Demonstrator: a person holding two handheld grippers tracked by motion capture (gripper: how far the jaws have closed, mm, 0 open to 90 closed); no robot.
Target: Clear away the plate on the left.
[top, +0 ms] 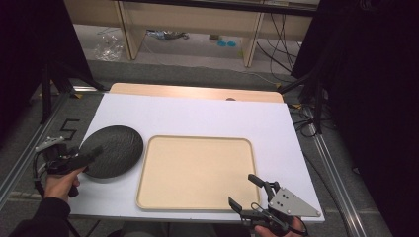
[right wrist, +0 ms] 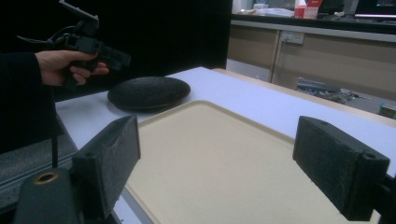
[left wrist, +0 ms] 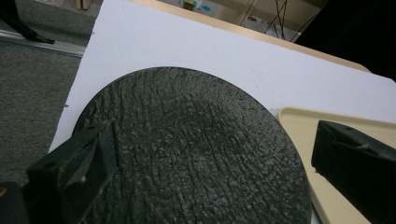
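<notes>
A round black plate point(top: 110, 150) with a rough, stone-like ridged surface is seen at about 9 o'clock on the white worktop point(top: 207, 116), just beside the left edge of a beige rectangular tray point(top: 196, 172) with rounded corners and a low raised rim. The tray's surface is matte and finely speckled, and it lies at the middle of the worktop's near half. In the left gripper view the plate's point(left wrist: 187, 149) texture is shown as fine cracked lines running across a shallow dish, with the tray's point(left wrist: 303, 126) corner at 3 o'clock of it.

The left gripper point(top: 89, 157) is held over the plate's near left rim at 8 o'clock, gripped by the left hand point(top: 62, 182) in a dark sleeve; its jaws are spread wide apart, one over the plate's left edge and the other over the tray's corner, and nothing is held between them. Whether a jaw touches the plate cannot be told. In the right gripper view the left gripper point(right wrist: 109, 53) is seen raised above the plate point(right wrist: 148, 92), pointing down toward it.

The right gripper point(top: 246, 191) is held at 5 o'clock, over the tray's near right corner, with its grey three-cornered plate on top. Its jaws are parted widely and hold nothing, and the tray point(right wrist: 219, 158) is seen between them.
</notes>
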